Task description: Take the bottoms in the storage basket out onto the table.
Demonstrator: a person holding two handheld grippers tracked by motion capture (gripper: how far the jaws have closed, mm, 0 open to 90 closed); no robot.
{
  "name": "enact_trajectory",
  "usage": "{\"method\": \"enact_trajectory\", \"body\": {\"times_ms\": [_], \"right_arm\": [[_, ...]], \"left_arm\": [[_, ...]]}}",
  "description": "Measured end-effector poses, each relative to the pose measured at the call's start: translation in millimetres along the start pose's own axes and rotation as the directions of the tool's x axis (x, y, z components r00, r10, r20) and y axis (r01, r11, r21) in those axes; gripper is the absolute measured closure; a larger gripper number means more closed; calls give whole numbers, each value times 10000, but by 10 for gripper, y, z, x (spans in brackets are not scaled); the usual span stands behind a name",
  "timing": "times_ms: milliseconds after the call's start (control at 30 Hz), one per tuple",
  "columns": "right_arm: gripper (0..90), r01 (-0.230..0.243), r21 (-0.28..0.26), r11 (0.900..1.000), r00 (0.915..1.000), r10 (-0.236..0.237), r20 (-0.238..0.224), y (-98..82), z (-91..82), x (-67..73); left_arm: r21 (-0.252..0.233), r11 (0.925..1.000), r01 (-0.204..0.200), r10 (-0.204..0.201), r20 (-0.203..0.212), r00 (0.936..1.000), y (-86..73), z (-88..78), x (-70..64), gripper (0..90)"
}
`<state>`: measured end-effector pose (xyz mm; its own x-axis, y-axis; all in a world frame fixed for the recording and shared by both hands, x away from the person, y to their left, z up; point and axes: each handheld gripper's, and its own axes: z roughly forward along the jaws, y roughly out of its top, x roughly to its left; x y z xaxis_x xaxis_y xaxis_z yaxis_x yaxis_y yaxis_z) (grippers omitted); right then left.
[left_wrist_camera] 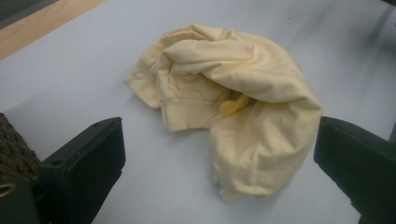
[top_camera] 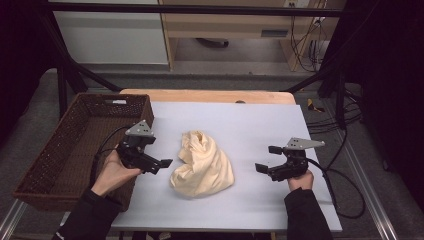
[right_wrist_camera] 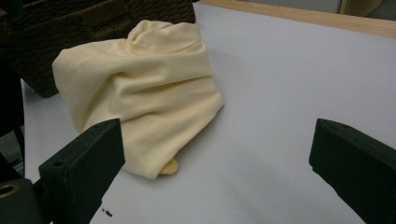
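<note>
A crumpled pale yellow garment (top_camera: 202,165) lies in a heap on the white table cover (top_camera: 255,122). My left gripper (top_camera: 159,151) hovers just left of the heap, open, nothing between its jaws. In the left gripper view the garment (left_wrist_camera: 233,93) shows a ribbed hem, a snap button and a small label, and the left gripper (left_wrist_camera: 219,126) frames it with its jaws wide apart. My right gripper (top_camera: 266,158) is open a short way right of the cloth. In the right gripper view the garment (right_wrist_camera: 140,88) sits ahead and to the left of the right gripper (right_wrist_camera: 217,126).
A dark woven basket (top_camera: 75,145) stands at the table's left edge, close behind my left hand; its wall (right_wrist_camera: 93,23) rises beyond the cloth. A wooden table edge (top_camera: 210,96) runs along the back. Cables trail off the right side (top_camera: 345,190).
</note>
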<state>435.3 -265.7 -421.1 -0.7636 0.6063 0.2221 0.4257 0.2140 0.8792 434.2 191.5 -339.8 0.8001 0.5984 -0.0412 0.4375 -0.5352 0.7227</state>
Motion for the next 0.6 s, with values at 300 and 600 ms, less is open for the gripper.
{"method": "enact_trajectory", "body": {"times_ms": [300, 600], "right_arm": [[40, -12, 6, 10000, 10000, 12, 2, 0, 0, 1], [40, -10, 11, 10000, 10000, 10, 20, -1, 3, -1]], "left_arm": [[-93, 9996, 256, -258, -303, 9992, -107, -90, 101, 19], [-175, 9980, 610, -619, -528, 9967, -268, -183, 236, 18]]}}
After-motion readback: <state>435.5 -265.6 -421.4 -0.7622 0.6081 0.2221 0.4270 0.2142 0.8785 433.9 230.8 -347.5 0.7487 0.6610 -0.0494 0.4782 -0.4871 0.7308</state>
